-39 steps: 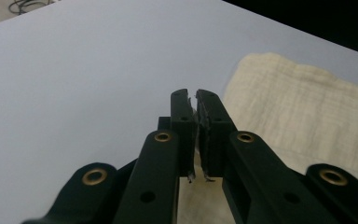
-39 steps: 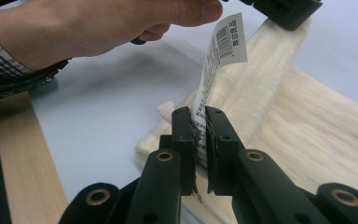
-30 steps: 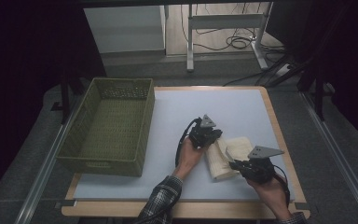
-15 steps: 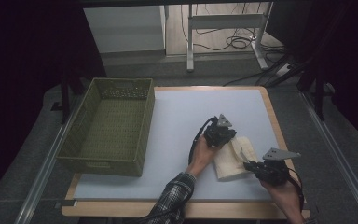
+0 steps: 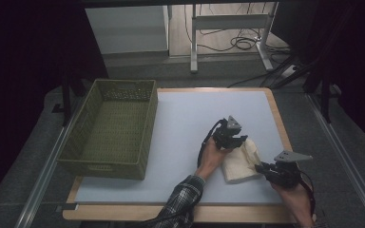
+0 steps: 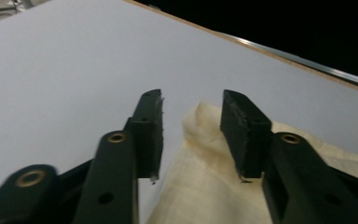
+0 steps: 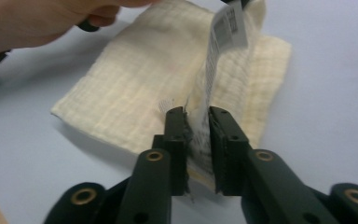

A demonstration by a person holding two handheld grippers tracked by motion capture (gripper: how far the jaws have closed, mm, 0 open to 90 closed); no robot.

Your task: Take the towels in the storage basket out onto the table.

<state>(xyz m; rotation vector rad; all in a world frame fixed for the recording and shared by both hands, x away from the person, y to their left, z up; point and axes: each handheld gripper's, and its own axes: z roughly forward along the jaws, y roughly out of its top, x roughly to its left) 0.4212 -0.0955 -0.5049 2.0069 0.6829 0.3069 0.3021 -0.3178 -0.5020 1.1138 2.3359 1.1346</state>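
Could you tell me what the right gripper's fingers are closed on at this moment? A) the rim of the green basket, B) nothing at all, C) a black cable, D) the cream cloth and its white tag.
D: in the right gripper view the right gripper has its fingers pinched on the near edge of the cream cloth, with the white tag rising from between them; the green basket sits far to the left, untouched.

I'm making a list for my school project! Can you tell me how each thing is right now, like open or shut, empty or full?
Left gripper: open, jaws either side of the cloth's corner.
Right gripper: shut on the cloth's label.
Cloth: folded, lying on the table.
Basket: empty, upright.
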